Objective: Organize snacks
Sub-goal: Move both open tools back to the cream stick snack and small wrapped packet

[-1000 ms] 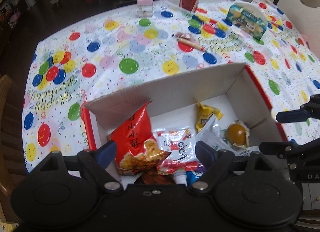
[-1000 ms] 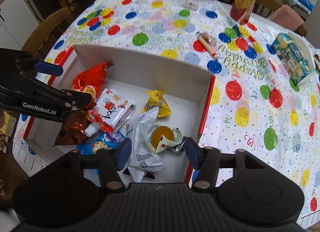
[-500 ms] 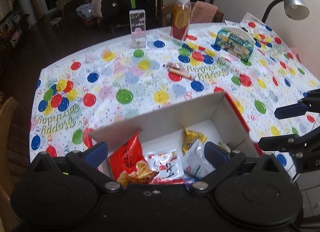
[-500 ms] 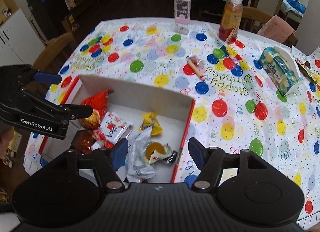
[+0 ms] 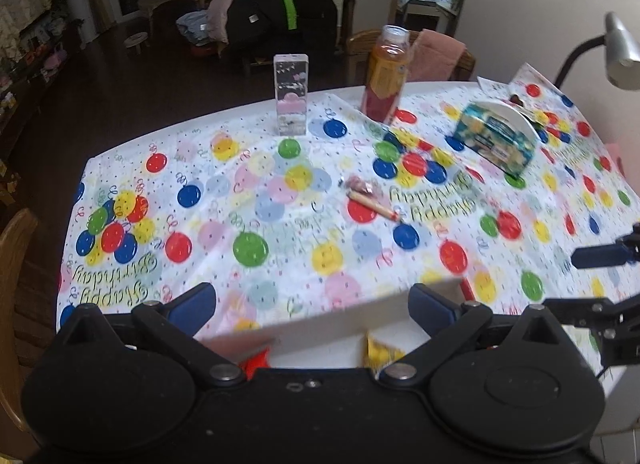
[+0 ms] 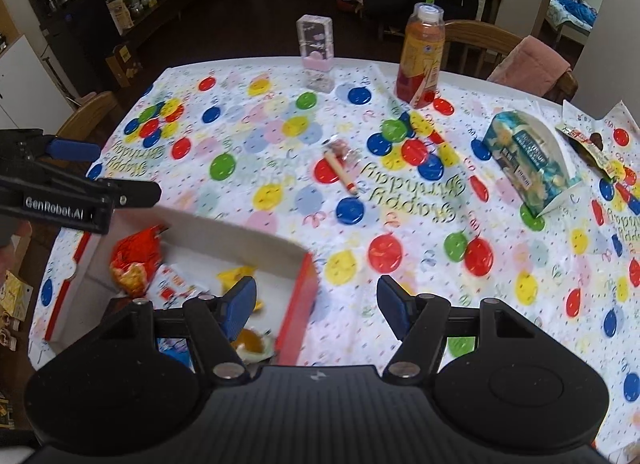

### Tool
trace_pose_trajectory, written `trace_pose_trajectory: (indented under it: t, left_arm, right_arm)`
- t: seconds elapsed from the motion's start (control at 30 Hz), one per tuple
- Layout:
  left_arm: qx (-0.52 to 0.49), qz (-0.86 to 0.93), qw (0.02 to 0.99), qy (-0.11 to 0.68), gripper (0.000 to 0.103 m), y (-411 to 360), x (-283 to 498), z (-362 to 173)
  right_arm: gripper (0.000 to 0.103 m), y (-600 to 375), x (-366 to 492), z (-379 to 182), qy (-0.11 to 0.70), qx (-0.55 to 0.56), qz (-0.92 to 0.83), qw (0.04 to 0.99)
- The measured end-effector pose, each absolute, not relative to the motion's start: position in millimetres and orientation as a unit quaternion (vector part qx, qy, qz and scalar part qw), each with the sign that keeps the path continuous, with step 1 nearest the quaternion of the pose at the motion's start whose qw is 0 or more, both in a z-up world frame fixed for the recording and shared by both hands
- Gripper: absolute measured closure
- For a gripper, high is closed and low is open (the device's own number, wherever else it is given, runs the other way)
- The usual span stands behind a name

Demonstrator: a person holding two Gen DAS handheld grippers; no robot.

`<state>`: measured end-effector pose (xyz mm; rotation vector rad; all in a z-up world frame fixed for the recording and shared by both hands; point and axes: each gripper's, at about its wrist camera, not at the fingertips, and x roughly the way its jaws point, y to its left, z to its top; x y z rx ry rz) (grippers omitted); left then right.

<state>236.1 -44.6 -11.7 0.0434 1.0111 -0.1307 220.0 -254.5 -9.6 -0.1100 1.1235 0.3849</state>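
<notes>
Overhead, both views cover the surface (image 6: 400,224) under a balloon-print birthday cloth. The white cardboard box with red outer sides (image 6: 304,280) sits at the near left corner, holding a red crinkled snack bag (image 6: 136,260), a small yellow packet (image 6: 236,276) and other wrappers. Mid-surface lie a stick-shaped wrapped snack (image 6: 340,174) and, toward the right edge, a blue patterned carton (image 6: 528,160). Left tool (image 5: 310,304): fingers wide apart, empty. Right tool (image 6: 316,304): likewise wide, empty, above the box's right wall.
</notes>
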Motion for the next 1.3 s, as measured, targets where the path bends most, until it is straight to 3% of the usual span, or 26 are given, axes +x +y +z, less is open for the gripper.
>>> trace_pose_trajectory:
  t: [0.8,1.0,1.1,1.17,1.3]
  left_arm:
    - [-0.046,0.008,0.834,0.550,0.002,-98.7,414.7,-94.1]
    - [-0.049,-0.003,0.823,0.566,0.009,-117.3,443.7,-117.0]
    - [-0.060,-0.013,0.813,0.578,0.018,-122.4,455.7,-128.5]
    - [-0.067,-0.020,0.806,0.588,0.022,-125.3,463.9,-136.7]
    - [-0.069,-0.028,0.794,0.604,0.033,-131.5,477.4,-151.6]
  right_arm:
    - [0.039,-260.9,351.3,-122.3,0.552,-0.111,0.269,0.781]
    - [0.049,-251.7,370.0,-148.2,0.545,-0.137,0.291,0.774]
    - [0.053,-248.6,378.5,-157.7,0.537,-0.150,0.299,0.774]
    - [0.062,-244.5,383.8,-163.5,0.536,-0.155,0.301,0.773]
    - [0.065,-237.3,393.1,-172.1,0.526,-0.155,0.310,0.777]
